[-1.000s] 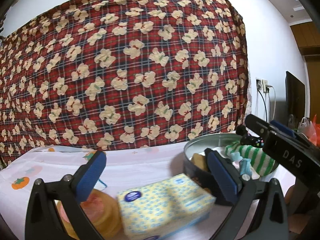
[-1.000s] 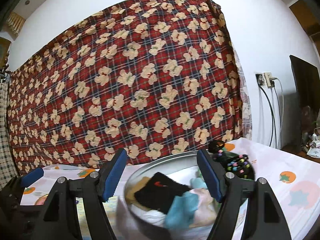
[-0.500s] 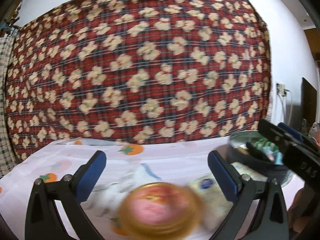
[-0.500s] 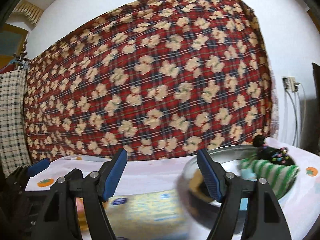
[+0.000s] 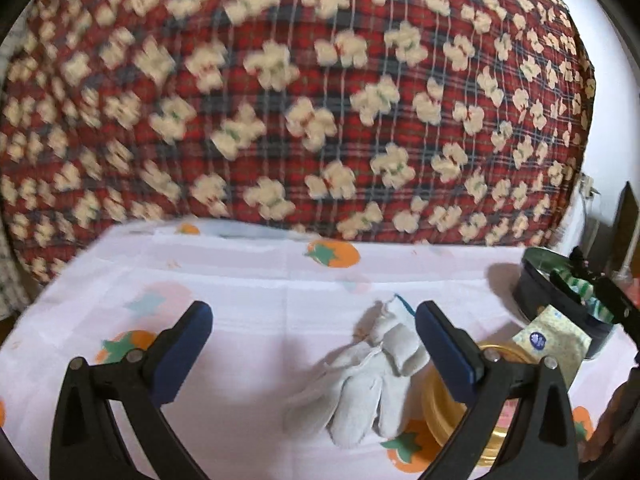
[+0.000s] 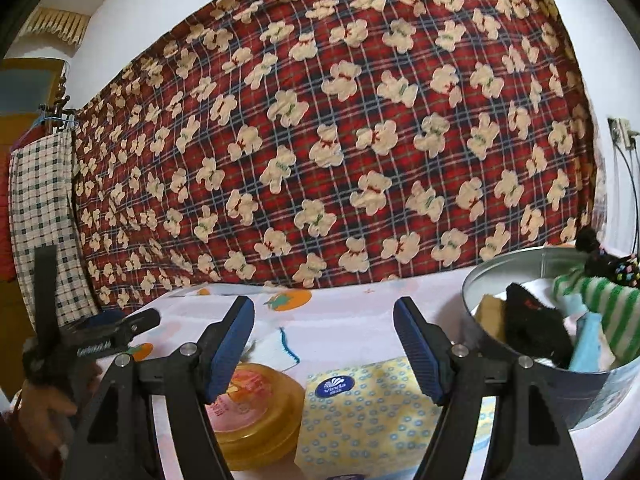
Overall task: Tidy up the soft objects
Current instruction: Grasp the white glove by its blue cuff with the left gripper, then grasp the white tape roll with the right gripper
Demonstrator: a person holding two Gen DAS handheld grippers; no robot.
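Note:
A pair of white knit gloves [image 5: 368, 380] lies on the fruit-print tablecloth, just left of my left gripper's right finger. My left gripper [image 5: 312, 344] is open and empty above the cloth. My right gripper [image 6: 324, 340] is open and empty above a yellow tissue pack [image 6: 368, 412]. A grey metal basin [image 6: 532, 376] at the right holds soft things: a black cloth [image 6: 532, 328], a green-striped sock [image 6: 608, 312], light blue cloth. The basin also shows in the left wrist view [image 5: 536, 292]. Part of a glove [image 6: 276, 348] shows behind the right gripper's left finger.
A round yellow tin with a pink lid [image 6: 256, 408] sits beside the tissue pack; it also shows in the left wrist view [image 5: 440, 412]. A red plaid blanket with bears [image 6: 340, 140] hangs behind the table. Wall sockets and cables [image 6: 620, 136] are at the far right.
Both grippers have swung left, away from the basin. The gloves have come into the left wrist view; the tin and tissue pack have shifted to its right edge.

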